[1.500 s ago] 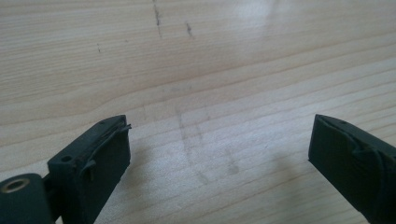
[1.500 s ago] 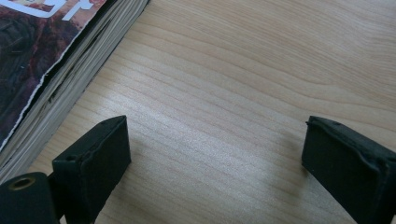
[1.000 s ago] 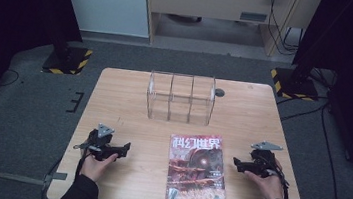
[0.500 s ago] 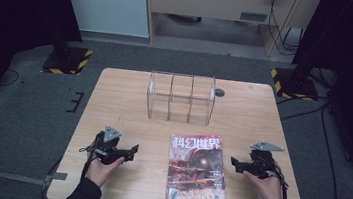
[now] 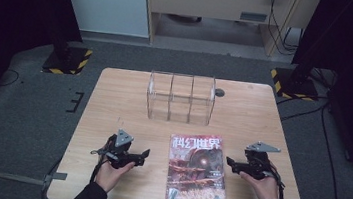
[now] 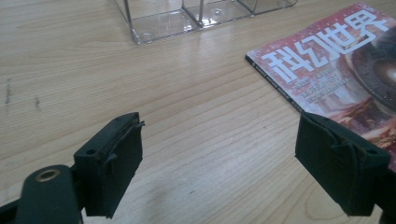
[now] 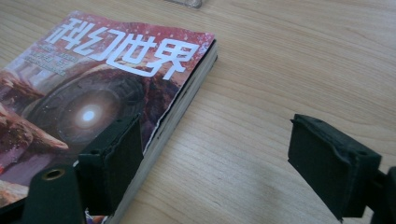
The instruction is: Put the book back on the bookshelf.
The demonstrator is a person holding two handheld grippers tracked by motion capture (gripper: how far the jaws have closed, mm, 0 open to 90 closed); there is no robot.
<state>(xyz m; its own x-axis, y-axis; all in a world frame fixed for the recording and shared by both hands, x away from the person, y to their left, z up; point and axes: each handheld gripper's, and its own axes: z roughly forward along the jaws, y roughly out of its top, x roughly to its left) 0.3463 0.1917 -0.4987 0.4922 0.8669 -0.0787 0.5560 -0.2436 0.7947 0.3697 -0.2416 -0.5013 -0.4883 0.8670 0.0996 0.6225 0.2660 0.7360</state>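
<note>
A magazine [image 5: 196, 172] with a red cover and white title lies flat at the table's near middle. My left gripper [image 5: 146, 154] sits just left of it, jaws pointing at its left edge. In the left gripper view the gripper [image 6: 219, 140] is open over bare wood, with the magazine [image 6: 345, 60] ahead on the right. My right gripper [image 5: 229, 162] faces the magazine's right edge. Seen in the right gripper view, this gripper [image 7: 217, 140] is open, its left jaw beside the magazine [image 7: 93, 84]. Both pairs of jaws have just been closing a little, with nothing between them.
A clear acrylic organiser [image 5: 180, 97] with three compartments stands at the middle back of the wooden table [image 5: 113, 102], and also appears in the left gripper view [image 6: 187, 18]. A small dark round spot [image 5: 219, 92] sits right of it. Striped stand bases [image 5: 66, 59] flank the table on the floor.
My left gripper has moved right, toward the magazine's left edge. The right gripper has stayed where it was. The magazine has not moved.
</note>
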